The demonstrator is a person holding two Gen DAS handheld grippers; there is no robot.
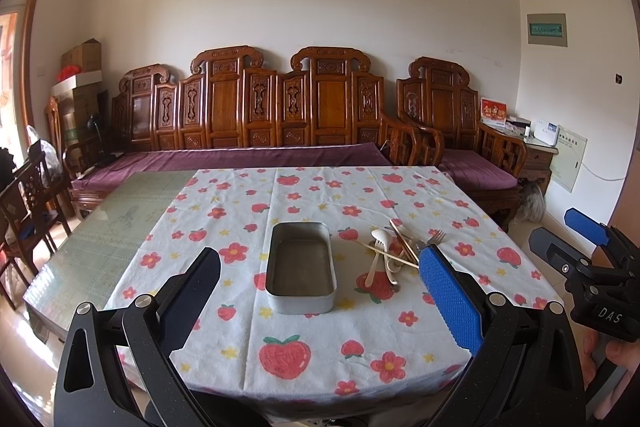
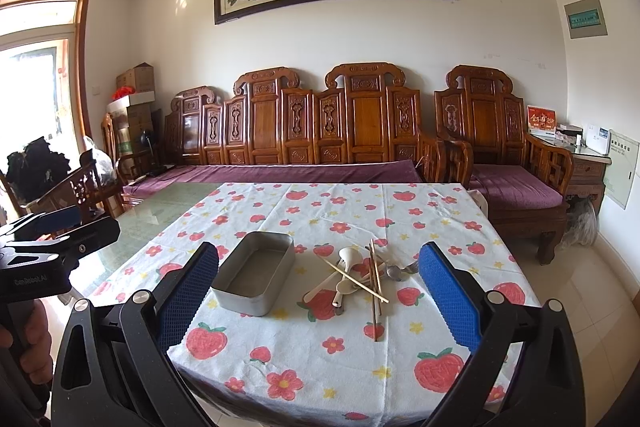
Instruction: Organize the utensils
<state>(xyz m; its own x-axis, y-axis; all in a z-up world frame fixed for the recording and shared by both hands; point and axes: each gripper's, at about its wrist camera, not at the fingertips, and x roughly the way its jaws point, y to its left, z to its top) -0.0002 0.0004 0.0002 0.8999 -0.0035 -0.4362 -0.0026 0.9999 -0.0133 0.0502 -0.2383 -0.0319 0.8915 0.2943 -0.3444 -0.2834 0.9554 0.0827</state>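
No utensil is stowed yet: the rectangular grey metal tin [image 2: 256, 273] is empty, the pile of white spoons, wooden chopsticks and metal fork [image 2: 360, 277] lies beside it on the table [image 2: 360, 367], and both the left tongs [image 1: 320, 291] and right tongs [image 2: 320, 291] gape wide, holding nothing.

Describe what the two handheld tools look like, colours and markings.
Both are black linkage frames with silver pivot bolts and blue textured finger pads. The right tool carries white "DAS" lettering; the left tool has a small printed label, too blurred to read surely.

Matt metal tin [image 1: 301, 269], printed cloth tablecloth [image 1: 320, 339], wooden chopsticks [image 2: 374, 281], glossy white plastic spoons [image 2: 347, 259]
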